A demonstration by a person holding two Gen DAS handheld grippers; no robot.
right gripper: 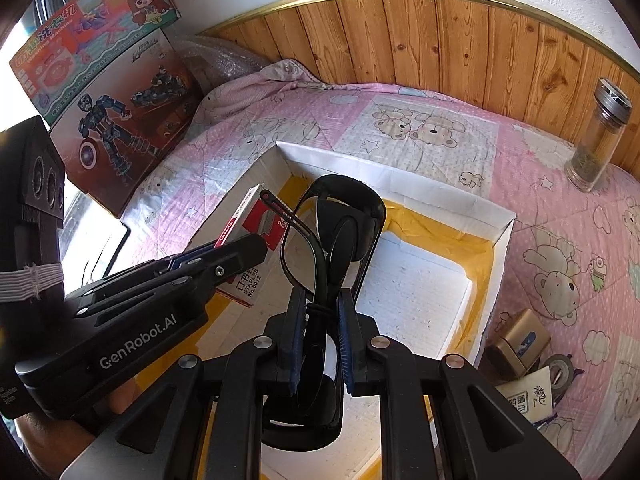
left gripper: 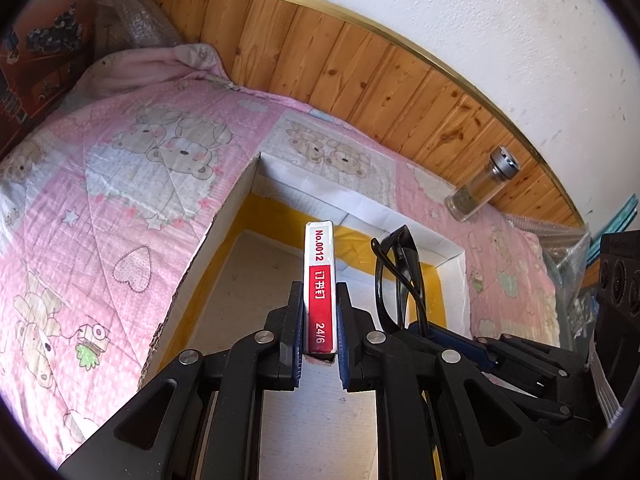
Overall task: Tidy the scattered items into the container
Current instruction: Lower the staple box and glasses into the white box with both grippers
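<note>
The container [left gripper: 452, 258], an open white cardboard box with yellow tape along its inner seams, was found lying on a pink bear-print quilt [left gripper: 120, 208] and is taken as the reference landmark throughout. The left gripper [left gripper: 319, 312] was observed above the box's open interior, clenched on a red-and-white staple box [left gripper: 319, 280]; the staple box was held on edge between the two blue-padded fingers, its printed side marked "No.0012" and "24/6" turned to the camera. In the right wrist view the same staple box [right gripper: 256, 240] was seen over the left part of the box interior, clear of the floor as far as could be judged. The right gripper [right gripper: 319, 316] was observed just beside it, likewise above the box interior, clamped on a pair of black glasses [right gripper: 340, 236]; the folded frame was gripped between the pads with the lenses and temples projecting forward over the white floor of the box. The box floor itself appeared to carry no items in the parts visible. Outside the box, beyond its far right corner, a glass jar [right gripper: 598, 136] with a metal lid was noted standing on the quilt against a wooden wall panel [right gripper: 460, 48]. Beside the near right wall of the box, a small gold tin [right gripper: 520, 338], a roll of tape [right gripper: 560, 368] and a small printed packet [right gripper: 528, 394] were recorded lying on the quilt. Beyond the box's left side, colourful toy cartons [right gripper: 104, 92] were seen stacked.
</note>
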